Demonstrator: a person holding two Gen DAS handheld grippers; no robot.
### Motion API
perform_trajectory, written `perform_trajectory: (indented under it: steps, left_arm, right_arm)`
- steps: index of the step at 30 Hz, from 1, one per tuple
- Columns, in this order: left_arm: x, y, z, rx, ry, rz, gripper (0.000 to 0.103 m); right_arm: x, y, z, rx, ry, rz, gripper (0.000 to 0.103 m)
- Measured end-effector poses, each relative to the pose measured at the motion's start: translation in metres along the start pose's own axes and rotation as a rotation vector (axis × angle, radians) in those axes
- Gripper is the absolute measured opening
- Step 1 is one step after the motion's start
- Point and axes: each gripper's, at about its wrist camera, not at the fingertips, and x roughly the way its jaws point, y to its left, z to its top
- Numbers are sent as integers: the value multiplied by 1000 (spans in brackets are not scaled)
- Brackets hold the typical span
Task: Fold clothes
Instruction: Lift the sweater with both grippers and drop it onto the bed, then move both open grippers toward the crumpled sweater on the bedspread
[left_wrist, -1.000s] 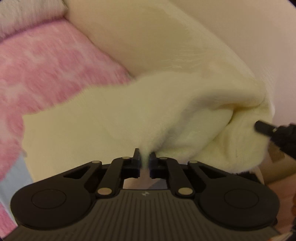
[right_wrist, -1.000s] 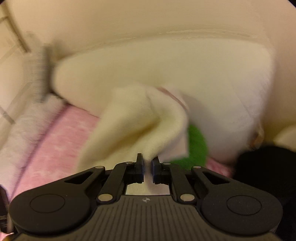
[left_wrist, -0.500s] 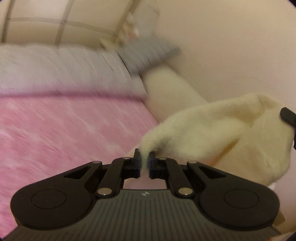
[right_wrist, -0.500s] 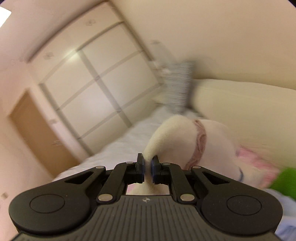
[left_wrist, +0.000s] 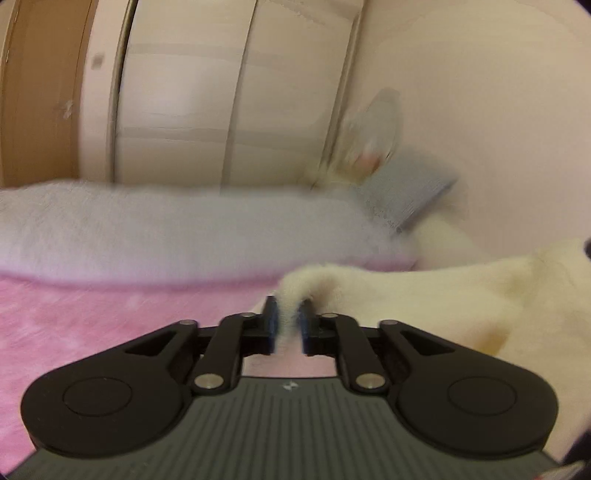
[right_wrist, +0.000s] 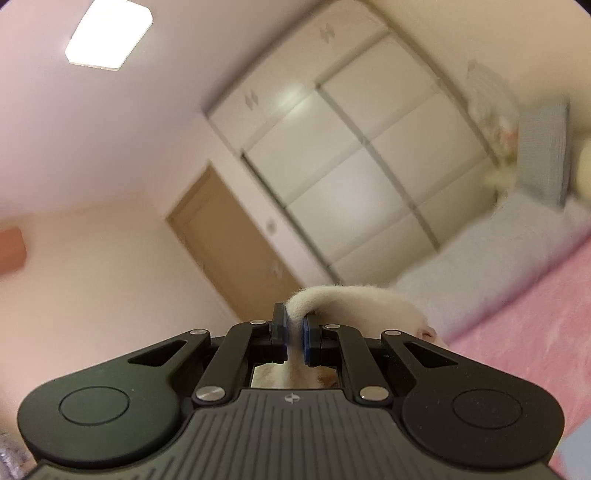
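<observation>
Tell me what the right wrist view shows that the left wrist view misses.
Only the right wrist view shows the lit ceiling light and the right claw, its jaws opening, cream fleece garment between them. Only the left wrist view shows the left claw, jaws also opening around the garment. Both show the wardrobe, wooden door, pink blanket and grey pillow.

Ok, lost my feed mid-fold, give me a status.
Left claw easing open, cream garment still between pads. Right claw likewise opening, pinching same garment. Garment lifted over pink bed cover. Nothing in the way.
</observation>
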Motion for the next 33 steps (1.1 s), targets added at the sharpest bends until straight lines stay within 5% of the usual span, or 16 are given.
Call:
perform_trajectory:
  steps: [1,2,6,13,21,33]
  left_arm:
    - [9,14,-5,3,69,39,15]
    - [17,27,-10,5,137,79,16]
    - [7,65,-60,-25,272,193,26]
    - [-75,100,-182,-210,393,262,31]
    - [-140,66,-278,-335,460,335,32]
    - [-192,-27,-312,-244,470,392,40]
  right_arm:
    - [20,3,-11,9,91,-64,32]
    - [39,6,-22,19,183,-128,38]
    - [68,20,-85,-9,377,-258,41]
    - [58,48,-159,-98,598,-314,47]
    - [46,54,-237,-266,746,-305,53]
    - [-27,49,-282,-316,803,-314,57]
